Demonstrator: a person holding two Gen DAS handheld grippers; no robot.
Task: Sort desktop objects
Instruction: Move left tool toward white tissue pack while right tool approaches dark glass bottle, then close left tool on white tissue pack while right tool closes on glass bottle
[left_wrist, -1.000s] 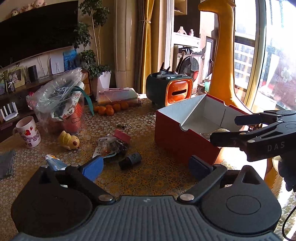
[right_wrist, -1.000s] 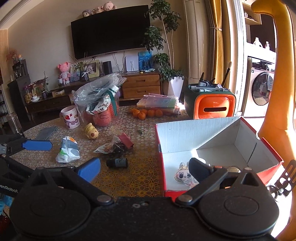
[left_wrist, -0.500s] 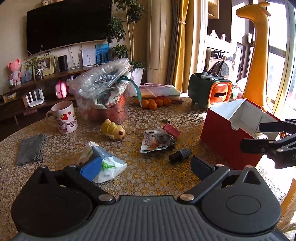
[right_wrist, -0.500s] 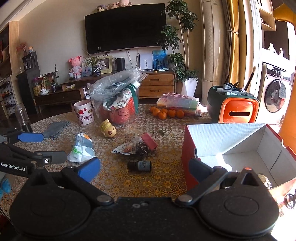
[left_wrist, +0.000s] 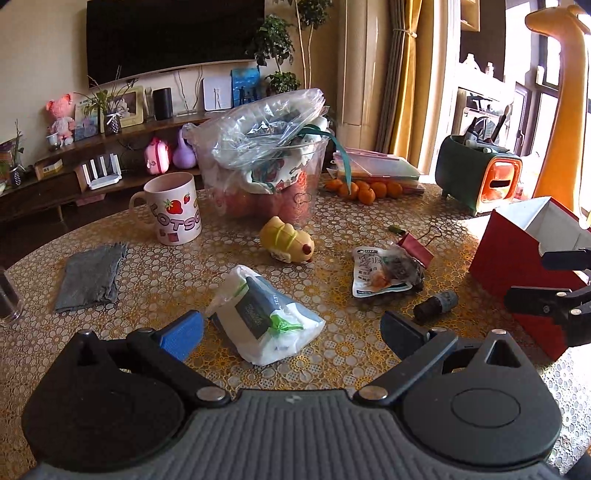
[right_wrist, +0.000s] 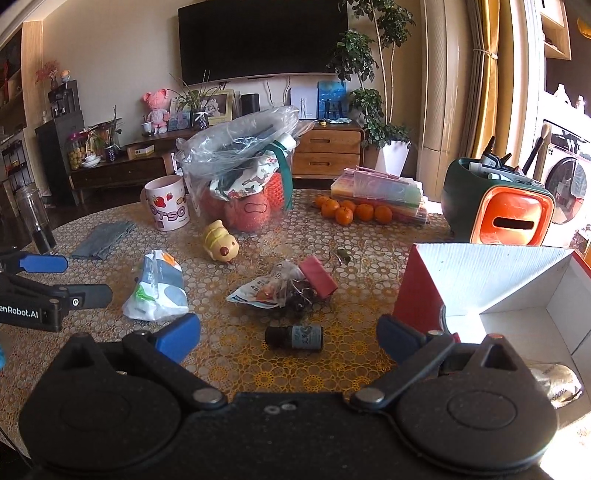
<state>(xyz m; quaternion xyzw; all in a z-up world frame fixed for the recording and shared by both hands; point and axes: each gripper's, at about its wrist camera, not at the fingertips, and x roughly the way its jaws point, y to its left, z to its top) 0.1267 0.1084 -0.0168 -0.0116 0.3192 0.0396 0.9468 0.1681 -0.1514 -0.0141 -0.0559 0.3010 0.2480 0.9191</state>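
My left gripper (left_wrist: 291, 330) is open just above the table, and a white packet (left_wrist: 266, 314) lies between its fingers. My right gripper (right_wrist: 290, 338) is also open, low over a small dark bottle (right_wrist: 295, 336) that lies on its side between the fingers. To the right stands the red box (right_wrist: 417, 291), open at the top and white inside. A yellow toy (left_wrist: 286, 242), a snack wrapper (left_wrist: 384, 269) and a pink binder clip (left_wrist: 415, 247) lie mid-table. The left wrist view shows the right gripper (left_wrist: 528, 278) in front of the box (left_wrist: 517, 266).
A strawberry mug (left_wrist: 173, 208), a grey cloth (left_wrist: 92, 277) and a glass (right_wrist: 35, 218) sit at the left. Behind are a clear tub (left_wrist: 266, 166) stuffed with a plastic bag, oranges (left_wrist: 365, 190) and a green and orange caddy (right_wrist: 498, 203). A shiny item (right_wrist: 554, 380) lies in the box.
Both grippers have swung left, away from the red box, and come lower over the table. The white packet now lies between the left fingers and the bottle between the right fingers.
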